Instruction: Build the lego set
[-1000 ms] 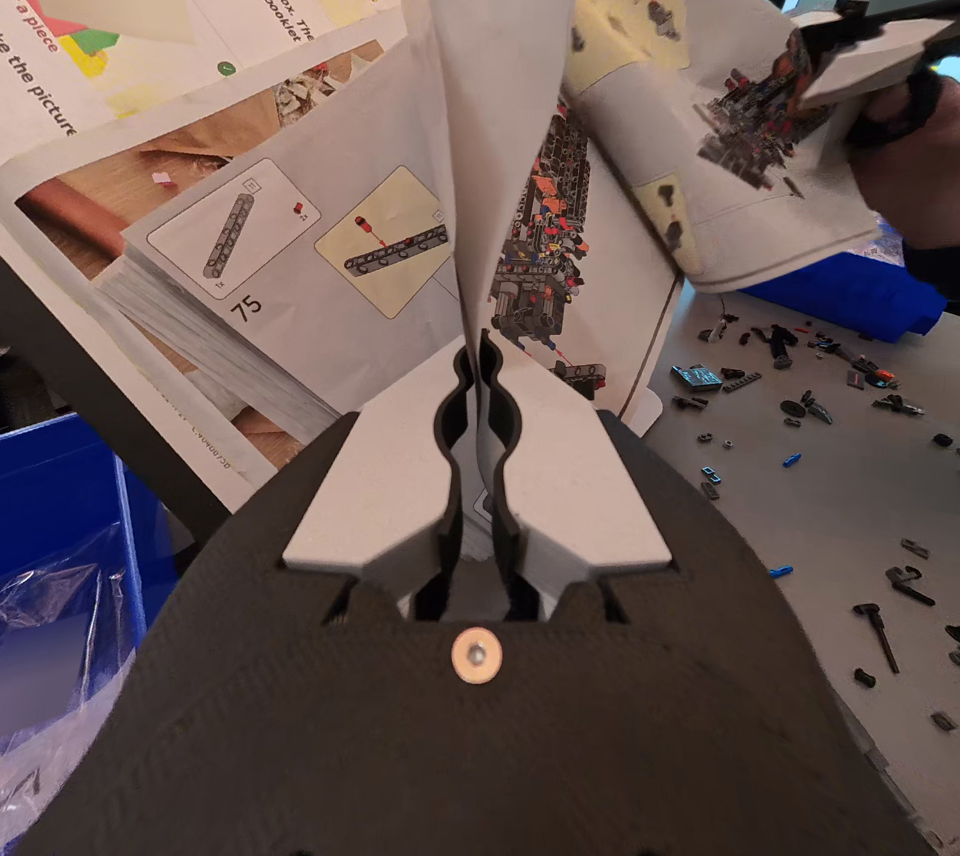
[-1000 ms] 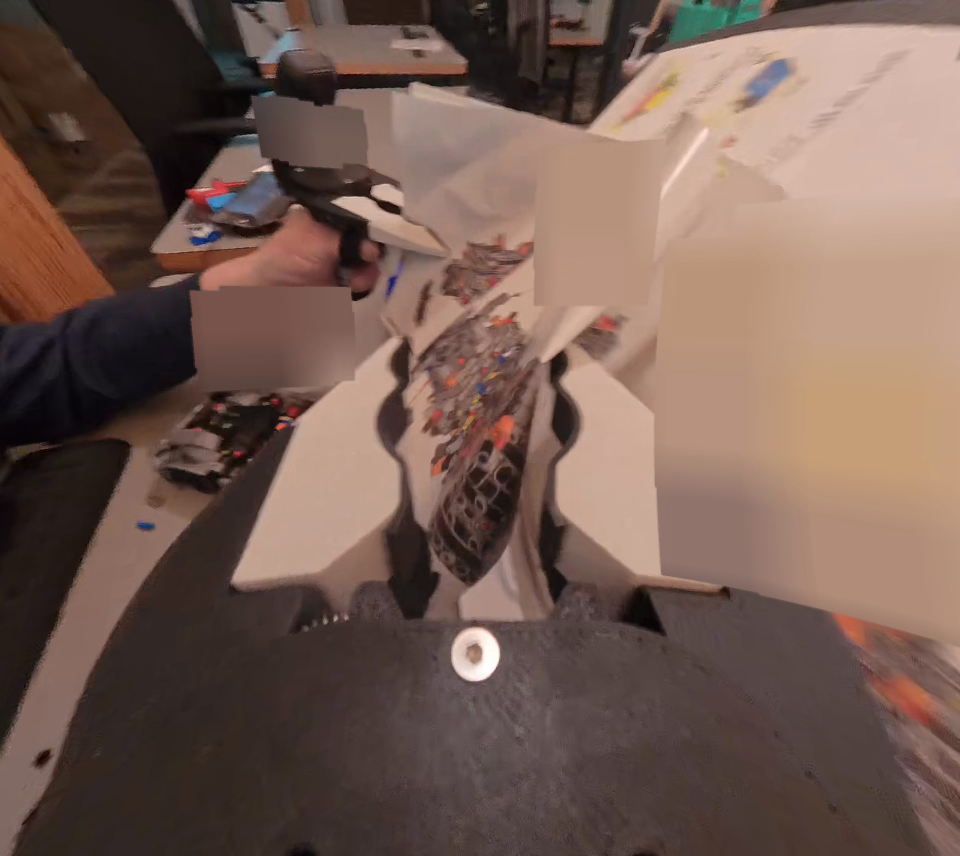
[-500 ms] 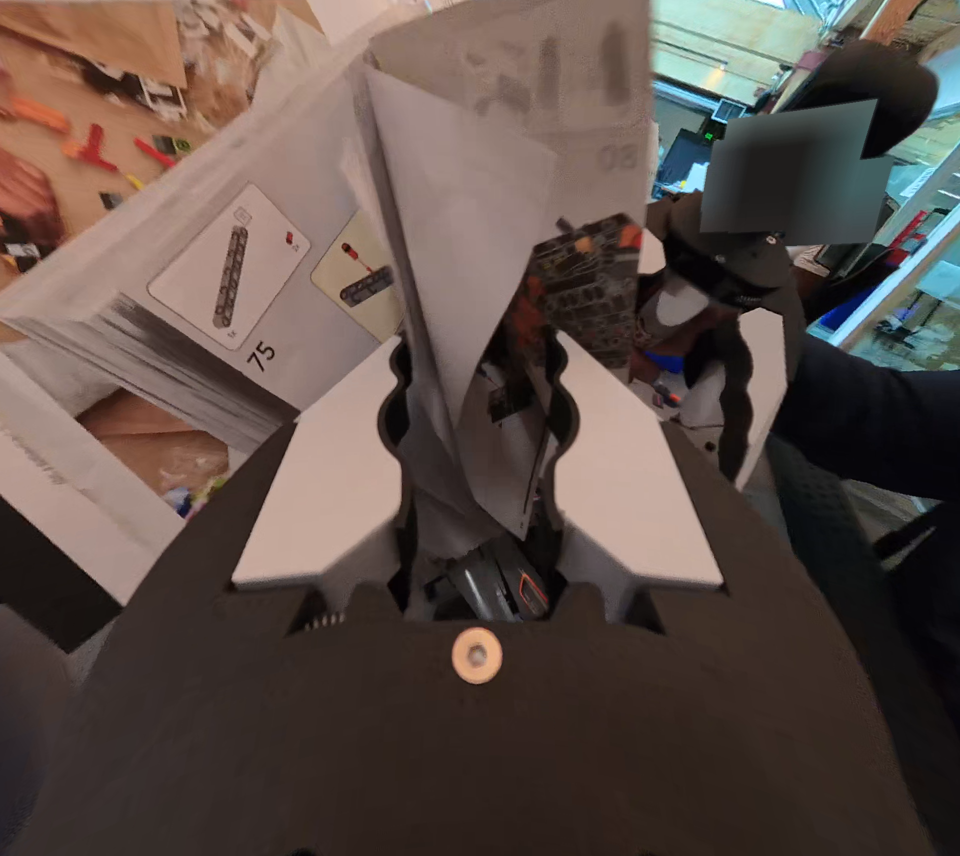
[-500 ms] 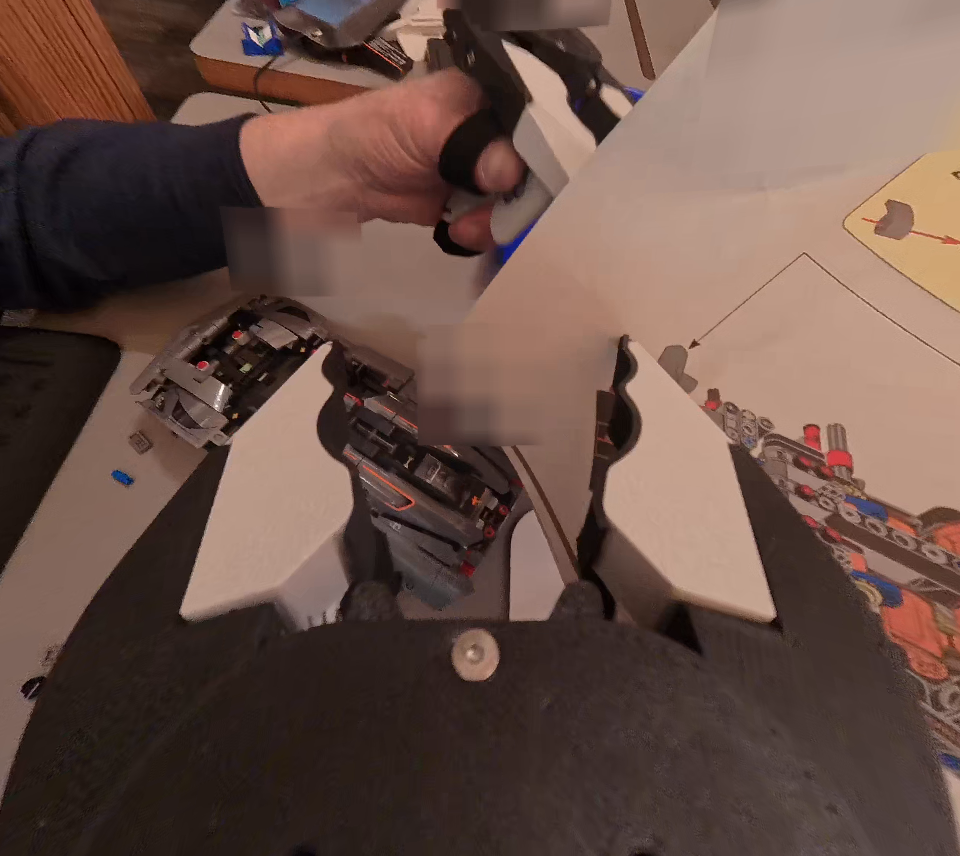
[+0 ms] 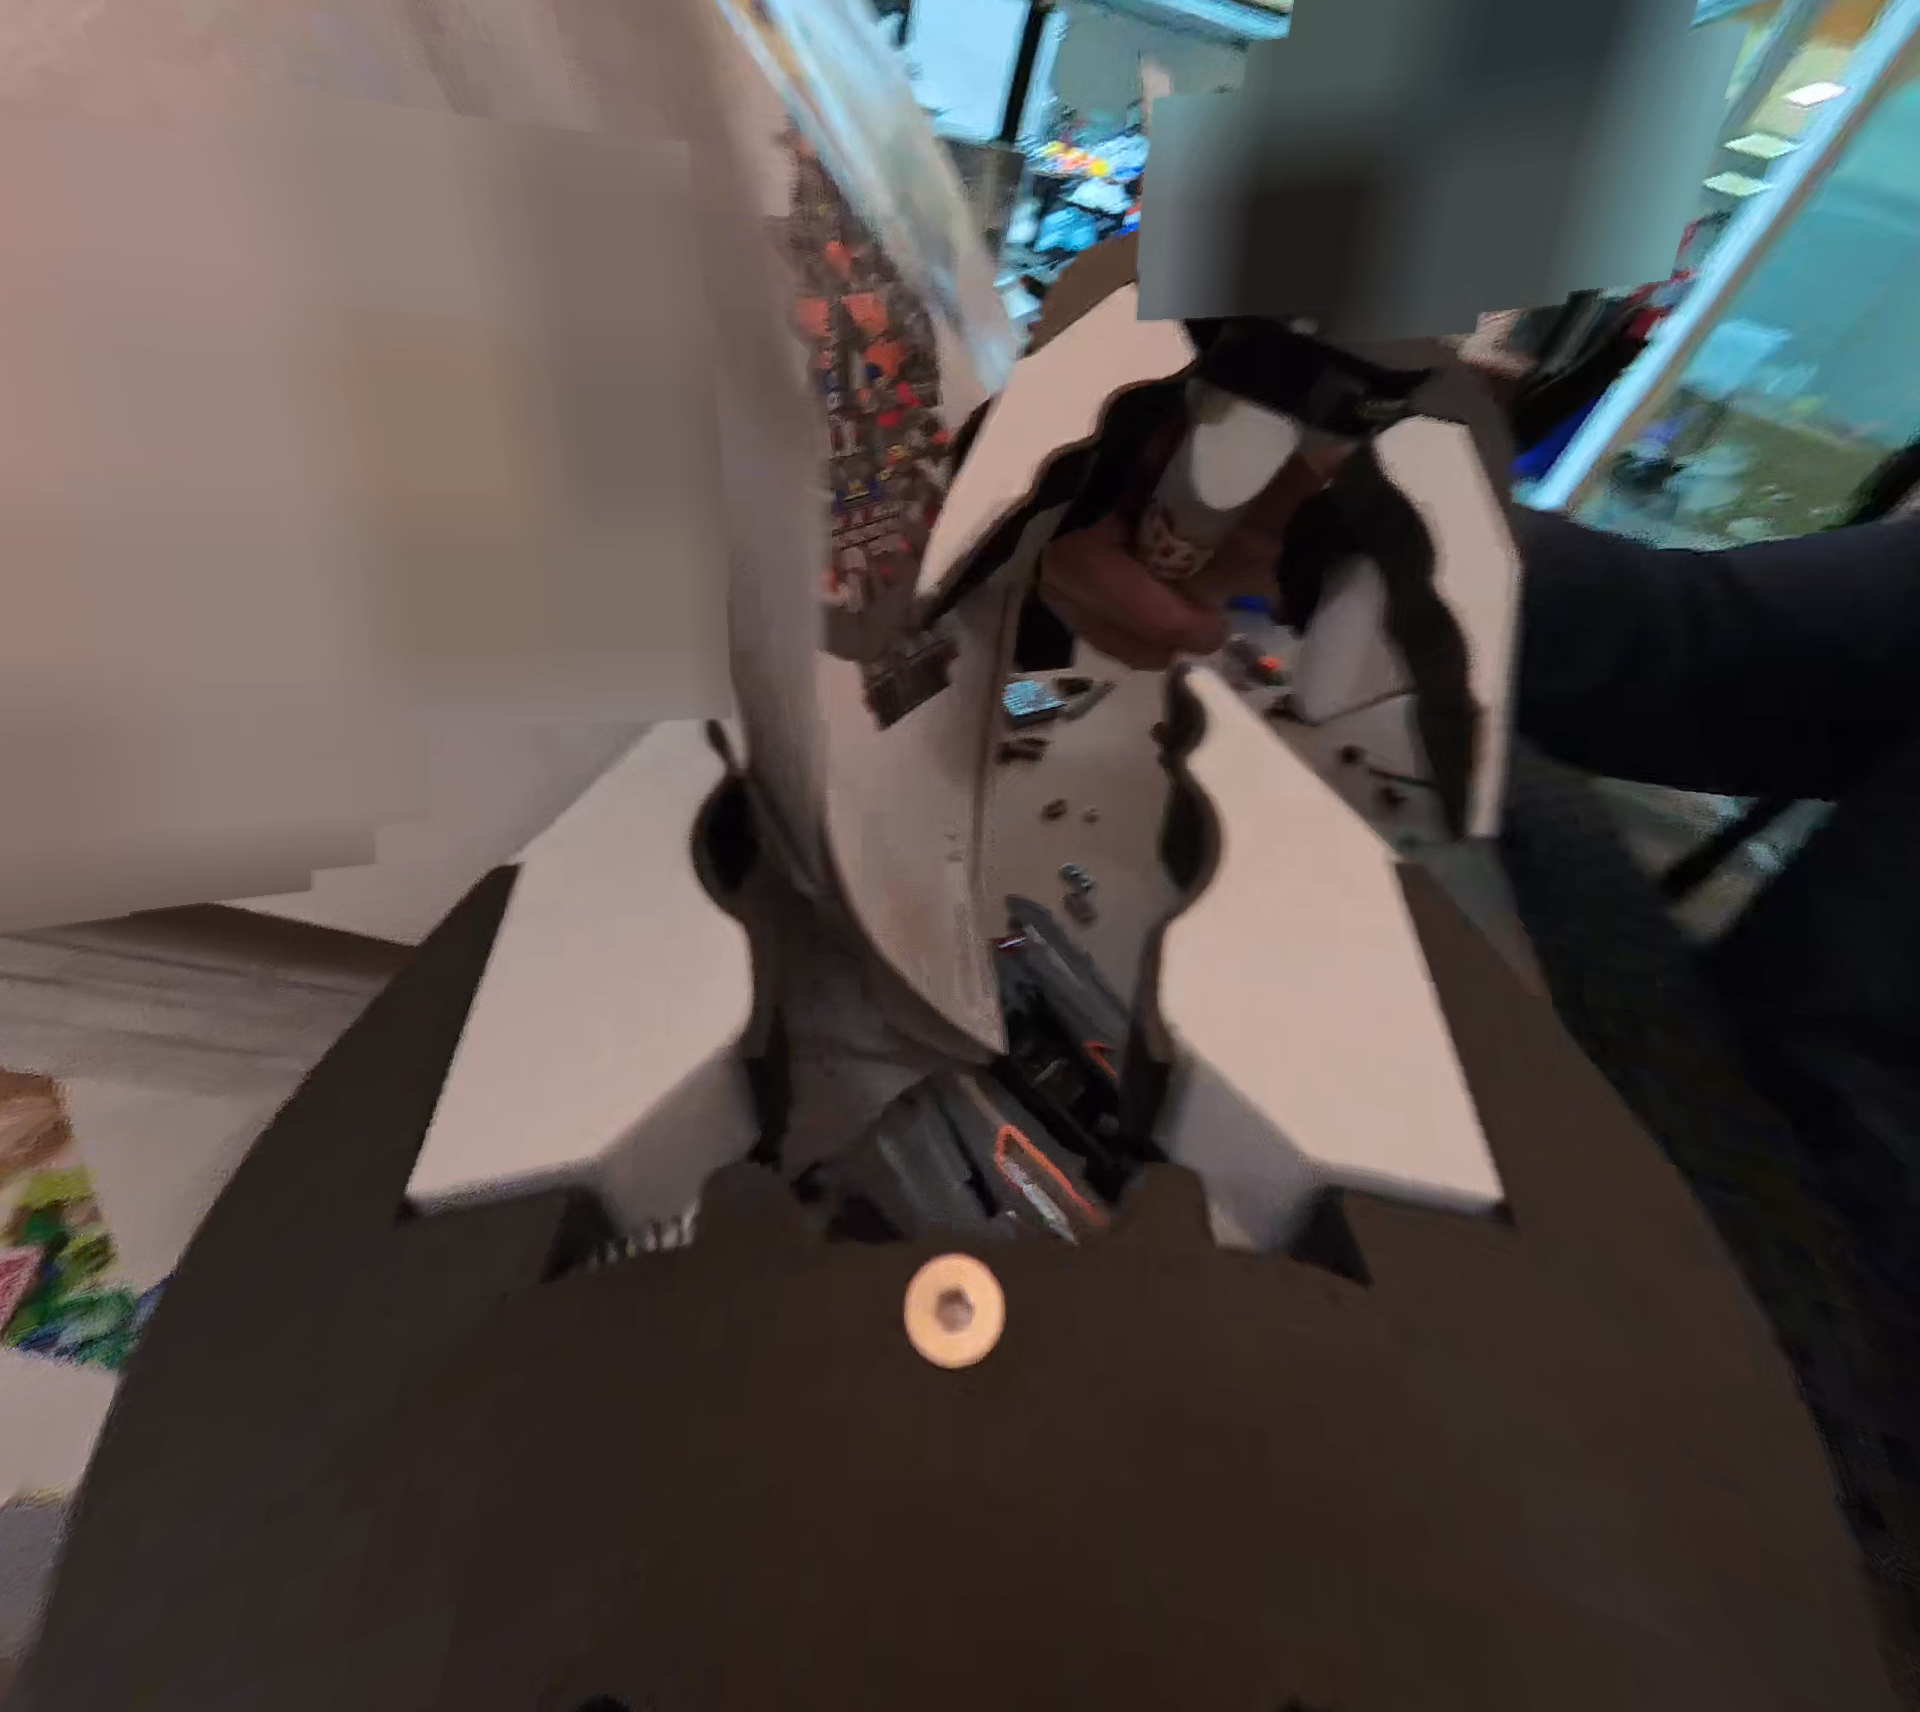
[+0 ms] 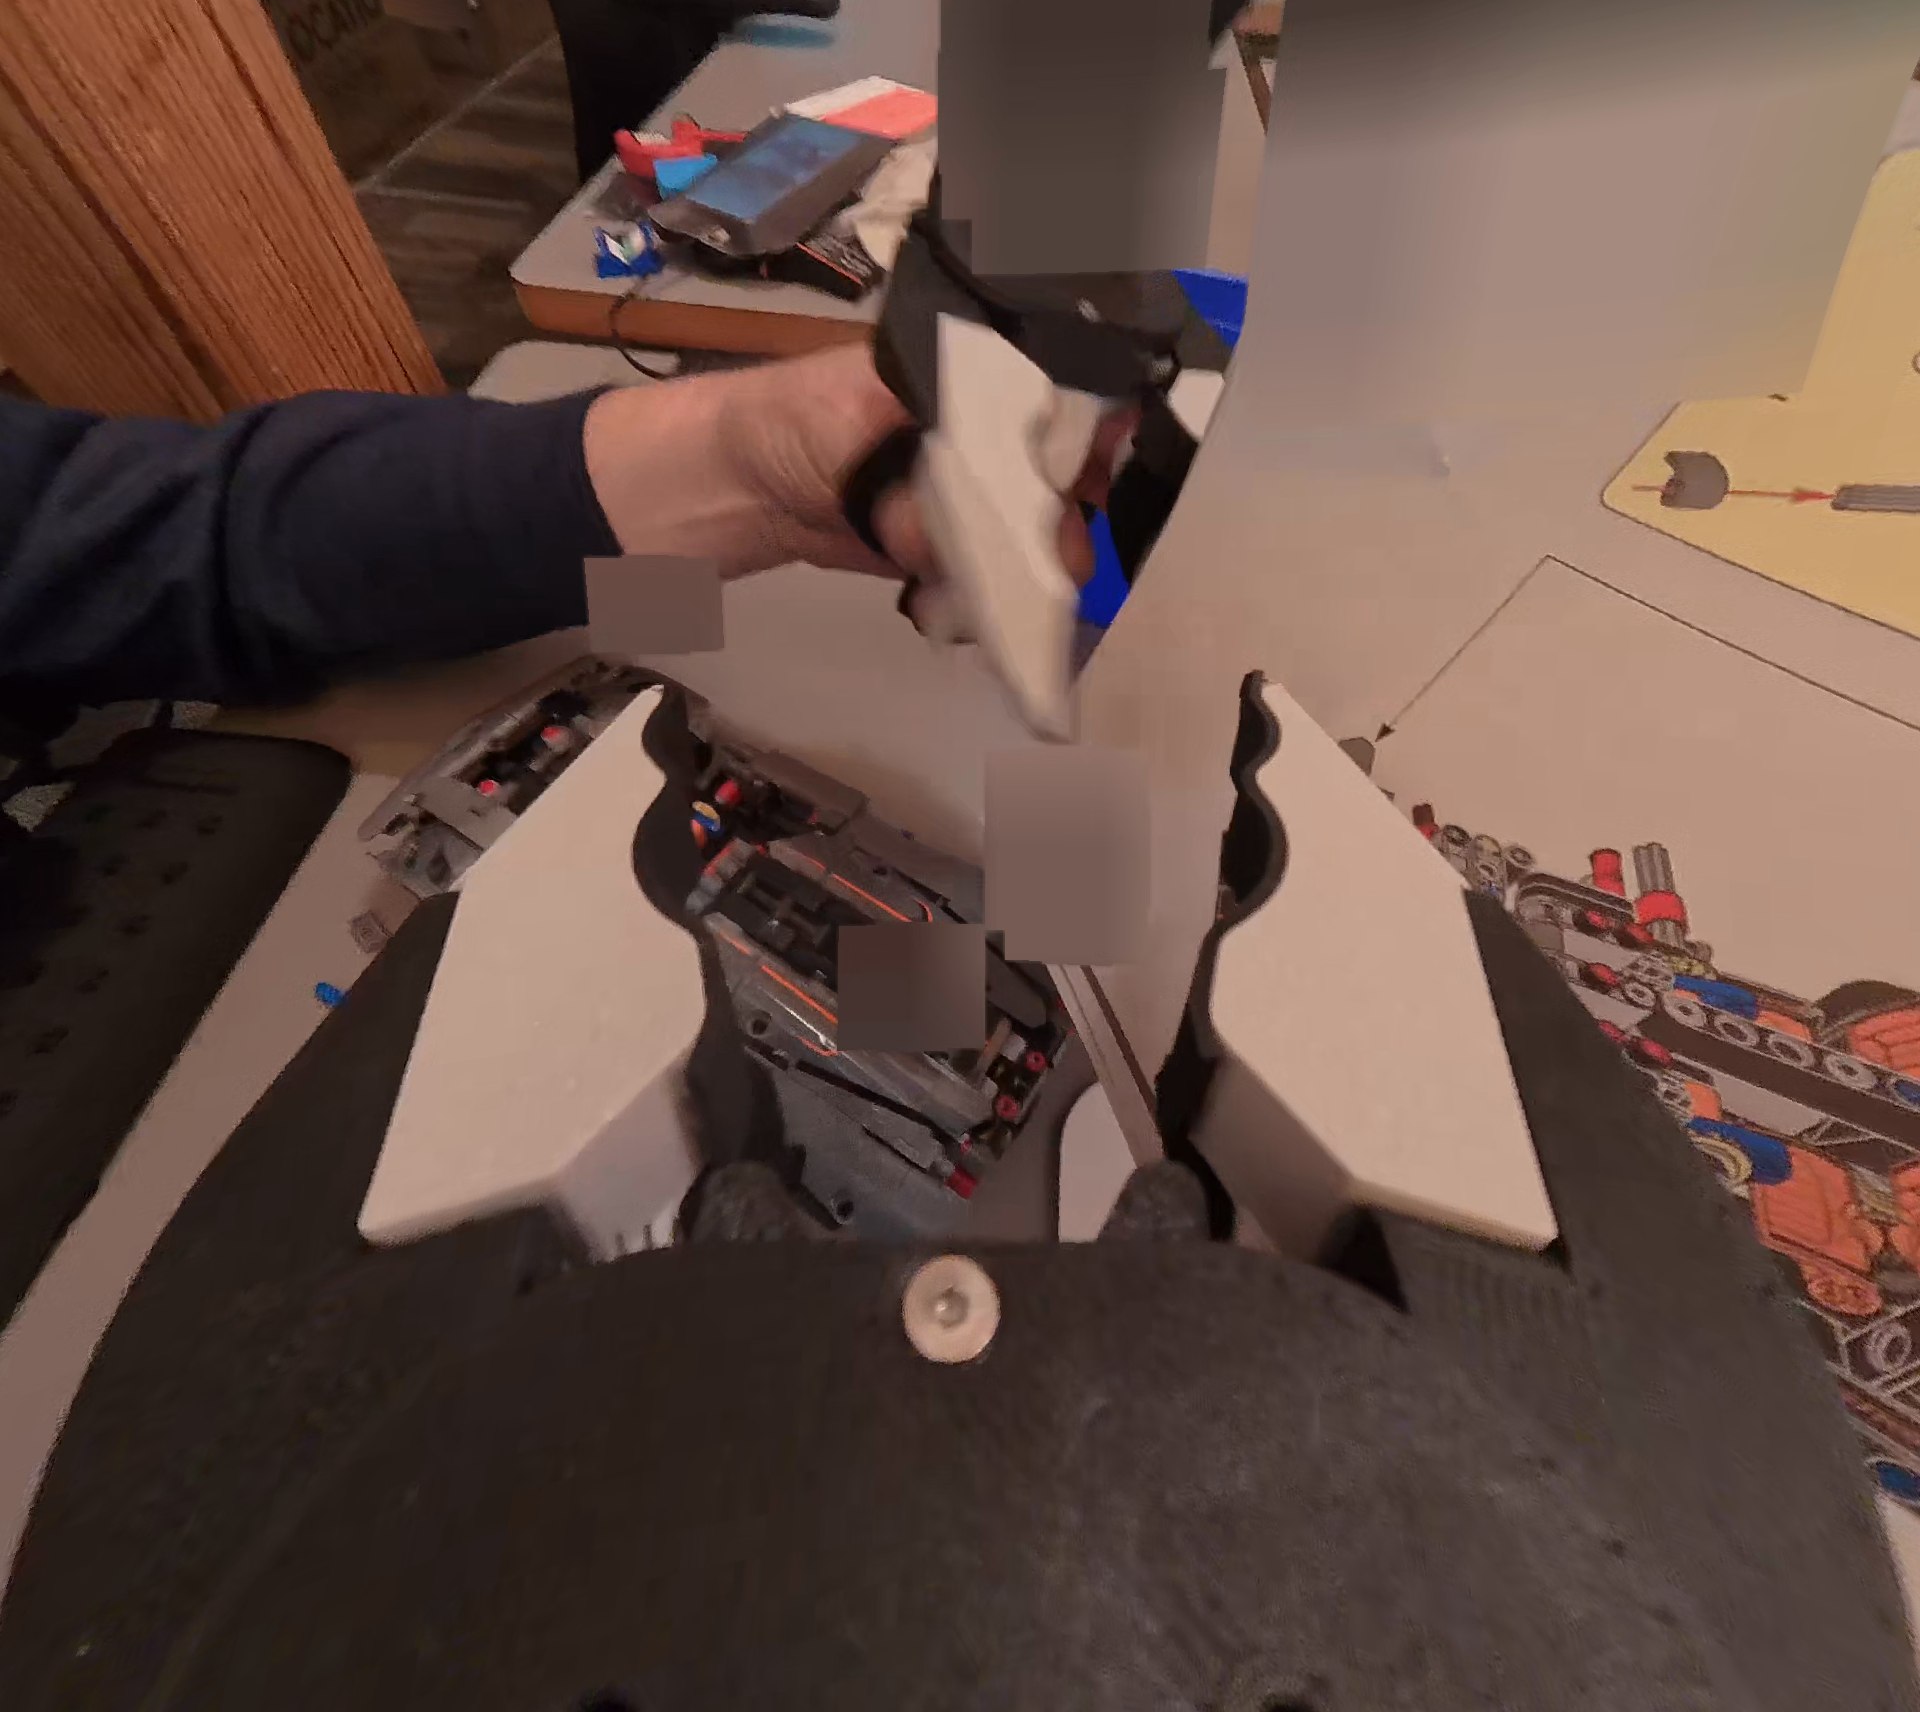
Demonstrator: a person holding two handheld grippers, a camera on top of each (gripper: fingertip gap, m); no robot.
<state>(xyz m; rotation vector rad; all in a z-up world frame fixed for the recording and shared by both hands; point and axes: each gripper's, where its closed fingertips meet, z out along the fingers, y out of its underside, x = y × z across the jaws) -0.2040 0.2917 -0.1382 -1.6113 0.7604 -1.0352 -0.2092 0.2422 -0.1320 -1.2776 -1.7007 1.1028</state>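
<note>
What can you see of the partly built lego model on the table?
The lego model lies on the grey table, seen between the open right gripper's fingers and partly hidden by them and by blur patches. It is a long, dark grey assembly with thin orange stripes and small red pins. The instruction booklet's page edge overlaps its right end. Nothing grips it.

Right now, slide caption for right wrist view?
Open right gripper over grey Lego model; instruction booklet alongside.
</note>
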